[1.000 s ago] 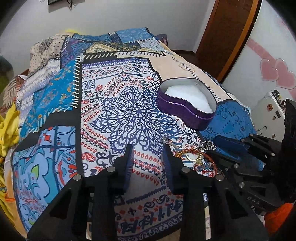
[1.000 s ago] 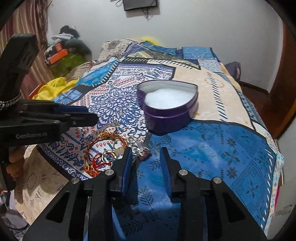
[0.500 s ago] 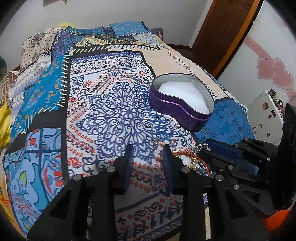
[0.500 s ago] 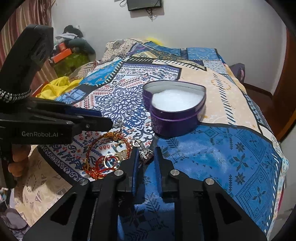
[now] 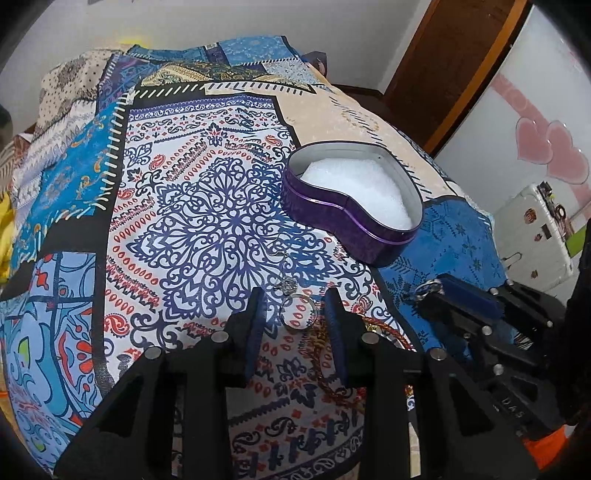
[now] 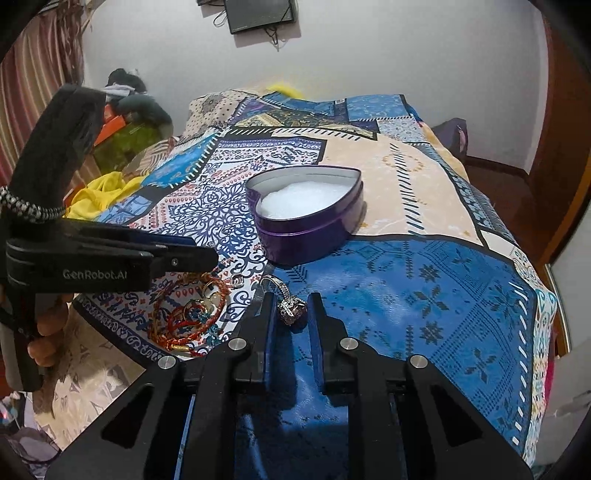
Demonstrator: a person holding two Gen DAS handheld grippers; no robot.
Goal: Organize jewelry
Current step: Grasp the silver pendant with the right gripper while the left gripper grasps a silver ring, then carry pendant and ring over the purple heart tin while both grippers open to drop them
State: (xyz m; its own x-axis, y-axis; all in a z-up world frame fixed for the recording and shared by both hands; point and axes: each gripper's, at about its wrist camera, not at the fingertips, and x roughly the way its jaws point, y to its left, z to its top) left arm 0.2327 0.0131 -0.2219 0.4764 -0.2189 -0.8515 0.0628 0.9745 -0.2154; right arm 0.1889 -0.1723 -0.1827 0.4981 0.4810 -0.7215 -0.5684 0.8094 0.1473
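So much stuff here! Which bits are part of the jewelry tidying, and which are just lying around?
Part of the job:
heart-shaped purple tin
jeweled ring between the right gripper jaws
plain ring
tangle of bracelets

Just lying about:
yellow cloth
wall screen
patterned bedspread
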